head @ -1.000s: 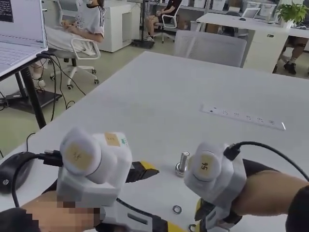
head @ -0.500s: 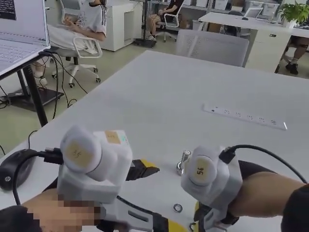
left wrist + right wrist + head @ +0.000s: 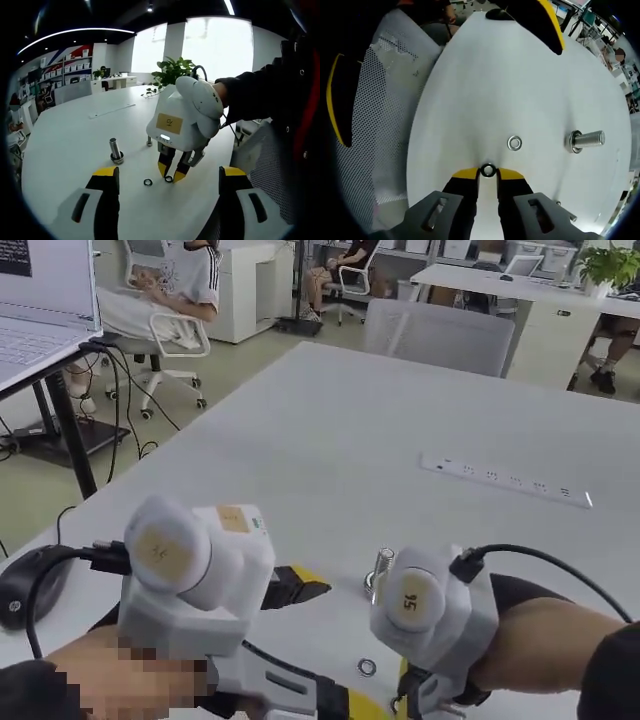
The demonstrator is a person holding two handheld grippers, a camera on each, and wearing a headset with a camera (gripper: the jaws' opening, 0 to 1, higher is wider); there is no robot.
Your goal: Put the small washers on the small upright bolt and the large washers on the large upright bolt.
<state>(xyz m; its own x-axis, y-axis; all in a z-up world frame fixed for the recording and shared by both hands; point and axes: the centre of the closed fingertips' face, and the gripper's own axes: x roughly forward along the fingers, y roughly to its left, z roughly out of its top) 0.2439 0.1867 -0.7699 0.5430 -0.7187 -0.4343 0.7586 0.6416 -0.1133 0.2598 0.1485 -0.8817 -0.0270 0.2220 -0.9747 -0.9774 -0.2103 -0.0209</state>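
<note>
Small washer sits pinched between the tips of the right gripper, bottom centre of the right gripper view. The jaws are nearly closed on it, right at the table surface, so it reads as gripped but not lifted clear yet. The left gripper view shows the same from outside, with the ring between yellow tips at centre frame.

Second loose washer lies flat just above and right of the held one, near it but apart. Can't say for sure which size either ring is.

Large bolt stands at right of frame, beyond both washers. There is a wider ring at its base; can't tell if that is a washer already on or the bolt's own head. Small bolt stands upright further back, at centre of the left gripper view, too small to tell if anything is threaded on it.

Left gripper has its jaws spread wide and holds nothing, hovering over the table facing the right gripper.

Progress judgement: early or middle. One washer is in the pick stage, at least one more waits on the table, and nothing is clearly confirmed on either bolt. What's left is to lift this washer, carry it to the matching bolt, drop it over the shank, then do the loose one.

Power strip lies at mid right of the head view, well away from the work.
</note>
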